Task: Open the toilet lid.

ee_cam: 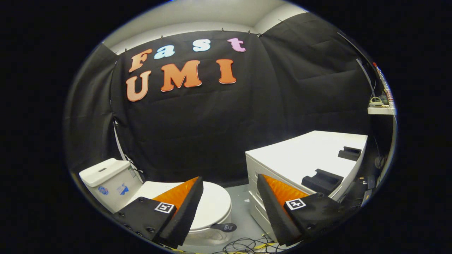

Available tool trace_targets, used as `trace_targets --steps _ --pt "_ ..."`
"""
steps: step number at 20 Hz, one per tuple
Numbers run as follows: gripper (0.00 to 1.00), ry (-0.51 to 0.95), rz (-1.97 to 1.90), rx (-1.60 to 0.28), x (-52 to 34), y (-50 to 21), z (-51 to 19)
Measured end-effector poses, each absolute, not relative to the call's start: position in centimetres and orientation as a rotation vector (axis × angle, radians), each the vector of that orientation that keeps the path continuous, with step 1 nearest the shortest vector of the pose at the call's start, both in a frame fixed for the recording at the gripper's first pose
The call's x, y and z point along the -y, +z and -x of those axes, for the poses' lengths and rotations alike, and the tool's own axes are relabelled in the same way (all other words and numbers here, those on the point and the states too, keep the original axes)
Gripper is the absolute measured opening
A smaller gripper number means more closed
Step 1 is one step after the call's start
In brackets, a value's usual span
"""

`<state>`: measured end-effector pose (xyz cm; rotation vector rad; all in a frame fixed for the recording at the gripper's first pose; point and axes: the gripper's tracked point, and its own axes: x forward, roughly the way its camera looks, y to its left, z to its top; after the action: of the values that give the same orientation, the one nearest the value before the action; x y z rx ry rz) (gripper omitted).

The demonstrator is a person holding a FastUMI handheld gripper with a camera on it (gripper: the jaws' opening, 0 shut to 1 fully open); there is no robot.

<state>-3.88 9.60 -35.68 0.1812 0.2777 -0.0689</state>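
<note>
Gripper view: I hold the gripper (pixel 229 208) high above the booth floor, its 2 fingers spread wide with nothing between them. The toilet (pixel 212 215) sits low and ahead, its closed lid (pixel 213 203) showing just beyond and partly behind the left finger, flat on the bowl. A small dark tab (pixel 225 227) sticks out from under the front edge of the lid, facing the open floor between the fingers. The tank (pixel 107 180) stands behind the lid, off to the left, against the black cloth wall. To the right of the toilet stands a white cabinet (pixel 303 158) with drawers, 2 dark blocks (pixel 323 180) resting on its top, beyond the right finger. Loose cables (pixel 243 245) lie on the floor in front of the bowl.

I judge the task to be at its approach step: the lid is not yet touched and the fingers are well apart from it. The next move, as I read it, calls for lowering and swinging the fingers left toward the front edge of the lid, catching the tab or the lip there, then lifting it back toward the tank, clear of the cables.
</note>
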Motion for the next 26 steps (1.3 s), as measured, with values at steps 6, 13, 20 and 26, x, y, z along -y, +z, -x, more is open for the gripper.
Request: trace_targets --steps 6,13,20,26 --pt "0.99 -0.124 -0.242 -0.383 -10.2 -43.4 4.9" --pt "0.99 -0.186 -0.379 -0.48 -10.2 -51.0 5.8" --pt "0.98 -0.245 -0.593 -0.534 -9.7 -56.2 5.9" --pt "0.86 -0.183 -0.826 -0.655 -11.7 -58.1 8.0"
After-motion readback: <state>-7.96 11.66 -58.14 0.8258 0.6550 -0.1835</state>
